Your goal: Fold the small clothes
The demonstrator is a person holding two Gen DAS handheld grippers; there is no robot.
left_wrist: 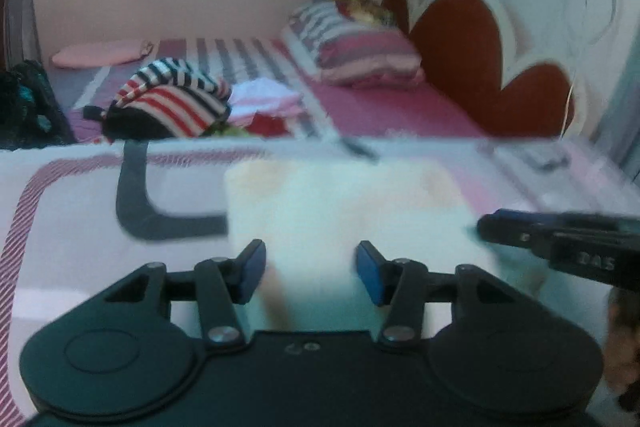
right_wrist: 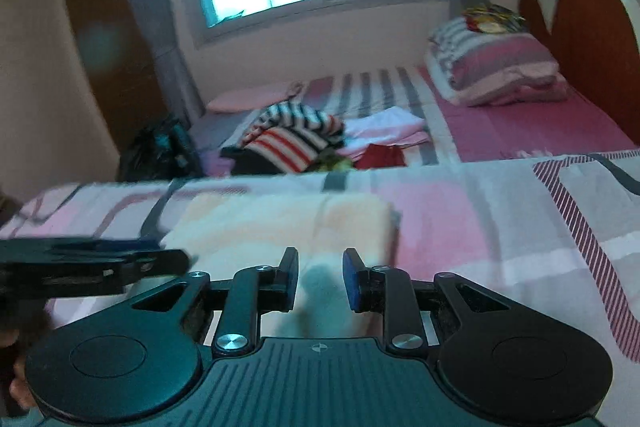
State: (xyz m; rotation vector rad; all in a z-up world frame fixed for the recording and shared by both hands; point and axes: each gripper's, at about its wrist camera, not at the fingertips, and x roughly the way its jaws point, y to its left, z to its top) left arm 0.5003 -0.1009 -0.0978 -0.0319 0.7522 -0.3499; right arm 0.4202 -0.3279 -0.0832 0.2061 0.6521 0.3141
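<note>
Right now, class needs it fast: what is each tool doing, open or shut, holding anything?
Left tool: open, holding nothing, poised over the pale folded cloth.
Right tool: open, holding nothing, at the same cloth's near edge.

my left gripper [left_wrist: 310,273] points forward over a folded pale cloth [left_wrist: 352,211]; its blue-padded fingers [left_wrist: 370,273] stand apart with nothing between them. the cloth lies flat on a pink, white and grey patterned sheet [left_wrist: 80,211]. my right gripper [left_wrist: 486,225] enters from the right edge, its tip at the cloth's right side; contact cannot be confirmed through the blur. beyond the sheet, a striped garment [left_wrist: 172,101] lies heaped on the bed [left_wrist: 384,111], beside pink and white clothes [left_wrist: 264,99]. a striped pillow [left_wrist: 356,47] lies near the red headboard [left_wrist: 468,43].
</note>
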